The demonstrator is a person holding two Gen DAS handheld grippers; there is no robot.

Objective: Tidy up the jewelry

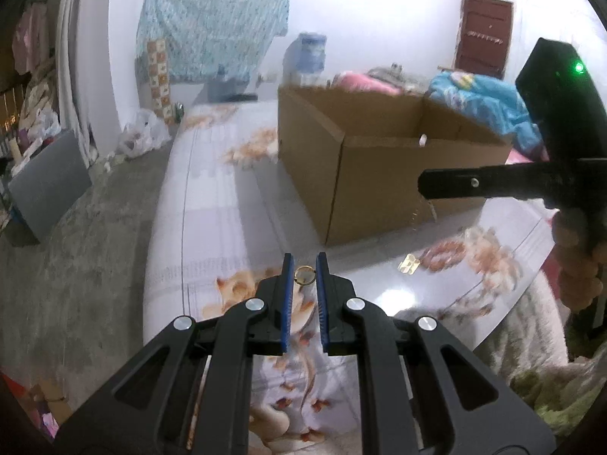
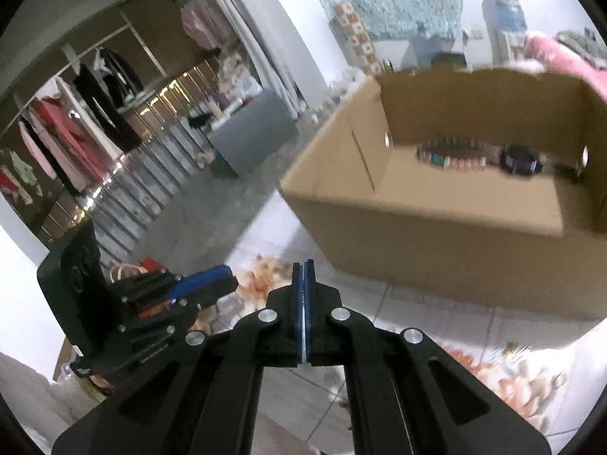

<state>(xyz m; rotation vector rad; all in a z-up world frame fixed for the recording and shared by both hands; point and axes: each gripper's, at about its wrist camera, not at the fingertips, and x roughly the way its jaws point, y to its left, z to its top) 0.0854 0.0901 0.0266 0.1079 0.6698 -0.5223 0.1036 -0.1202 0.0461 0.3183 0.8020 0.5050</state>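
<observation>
Holding a small gold ring point(image 1: 304, 275) clamped upright between their blue-padded tips, the left tongs point(image 1: 305, 271) hang above the glossy table point(image 1: 212, 204) with its pale cloth printed in orange flowers. To the left of the table lies a grey concrete floor point(image 1: 91, 235), where a grey box-shaped stool point(image 1: 47, 185) stands near a white wall. Farther right, on the far part of the table, sits an open brown cardboard box point(image 1: 379, 174). A small gold trinket point(image 1: 409, 263) lies on the table just near of the box, too blurred to identify. At the right edge, a hand point(image 1: 576, 261) grips the handle of the black right tongs point(image 2: 304, 265), which reach leftward in front of the box.

In the right wrist view, racks of hanging clothes point(image 2: 68, 129) fill the far left. The right tongs are pressed fully together; nothing can be made out between the pads. Beyond them to the right, the cardboard box shows its inside: a beaded multicoloured bracelet point(image 2: 451, 155) and a dark wristwatch point(image 2: 519, 159) lie side by side on its bottom, against the far wall.
</observation>
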